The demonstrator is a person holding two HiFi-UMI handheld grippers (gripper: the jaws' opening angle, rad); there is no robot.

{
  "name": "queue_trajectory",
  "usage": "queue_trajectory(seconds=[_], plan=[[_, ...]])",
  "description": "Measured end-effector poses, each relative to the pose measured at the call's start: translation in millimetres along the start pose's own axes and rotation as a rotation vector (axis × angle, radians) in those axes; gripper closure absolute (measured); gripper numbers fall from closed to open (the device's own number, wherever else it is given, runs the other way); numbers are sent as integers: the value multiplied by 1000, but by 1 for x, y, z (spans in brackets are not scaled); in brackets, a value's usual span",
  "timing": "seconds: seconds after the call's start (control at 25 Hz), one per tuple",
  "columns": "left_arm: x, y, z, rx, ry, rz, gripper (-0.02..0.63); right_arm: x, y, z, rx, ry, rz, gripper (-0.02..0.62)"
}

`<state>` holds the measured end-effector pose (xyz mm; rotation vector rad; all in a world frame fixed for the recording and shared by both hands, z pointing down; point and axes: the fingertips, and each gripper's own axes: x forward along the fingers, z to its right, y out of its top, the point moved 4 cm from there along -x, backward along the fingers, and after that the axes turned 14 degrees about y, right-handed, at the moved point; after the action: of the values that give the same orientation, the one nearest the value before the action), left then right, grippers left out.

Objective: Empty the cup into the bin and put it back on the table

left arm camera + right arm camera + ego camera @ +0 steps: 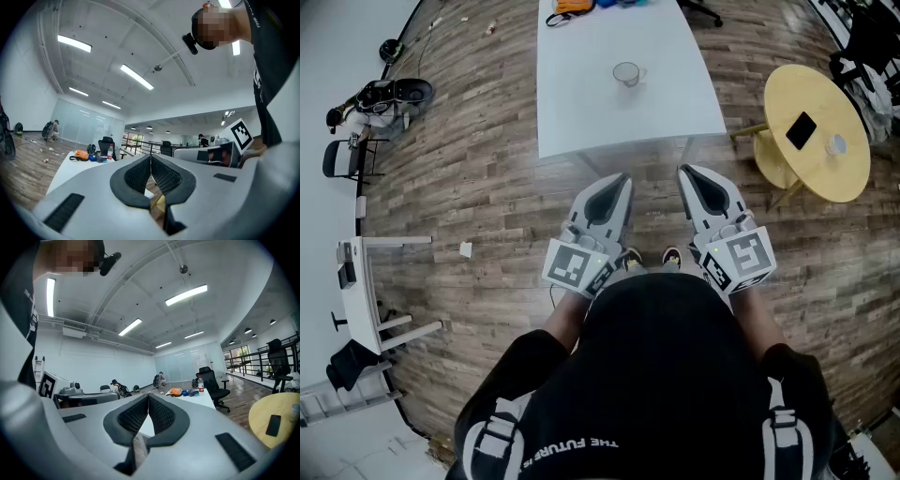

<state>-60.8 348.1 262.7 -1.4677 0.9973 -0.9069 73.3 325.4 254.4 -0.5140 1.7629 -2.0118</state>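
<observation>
A clear glass cup (628,74) stands upright on the white table (581,103), near its middle. Both grippers are held level in front of the person's body, short of the table's near edge and well away from the cup. The left gripper (623,178) is shut with nothing in it, its black pads (140,176) meeting at the tips. My right gripper (684,171) is likewise shut and empty, pads (161,416) closed together. No bin shows in any view.
A round yellow side table (783,122) with a black phone (801,130) and a small cup (835,145) stands right of the white table. An orange bag (81,154) and a red bottle (110,152) lie at the table's far end. Office chairs (212,380) stand beyond it; wooden floor lies all round.
</observation>
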Motion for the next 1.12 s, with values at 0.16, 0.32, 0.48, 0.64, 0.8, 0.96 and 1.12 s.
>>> queue_trajectory(seconds=[0.16,0.32,0.48,0.64,0.8,0.96,1.12], plan=[[-2,-2,4,-3,-3,-7,584,-2,-1,-1,6,4,-8,580],[-7,-1,1,-9,-4,-9,583,0,-1,-5,8,3,-12,580],[-10,-3,1,0,-4,-8,584,-1,-2,-7,17,-4,-7,580],[-12,-1,-4,-4,-6,-7,584,1,-1,-5,41,-27,20,580],[-14,0,-22,-5,-8,-9,584,19,1,-8,3,-40,0,580],[-20,-1,-47,-16,-11,-7,584,40,0,-15,-30,-57,-7,580],[-10,-1,-71,-22,-7,-11,583,59,-1,-6,-45,-101,-41,580]])
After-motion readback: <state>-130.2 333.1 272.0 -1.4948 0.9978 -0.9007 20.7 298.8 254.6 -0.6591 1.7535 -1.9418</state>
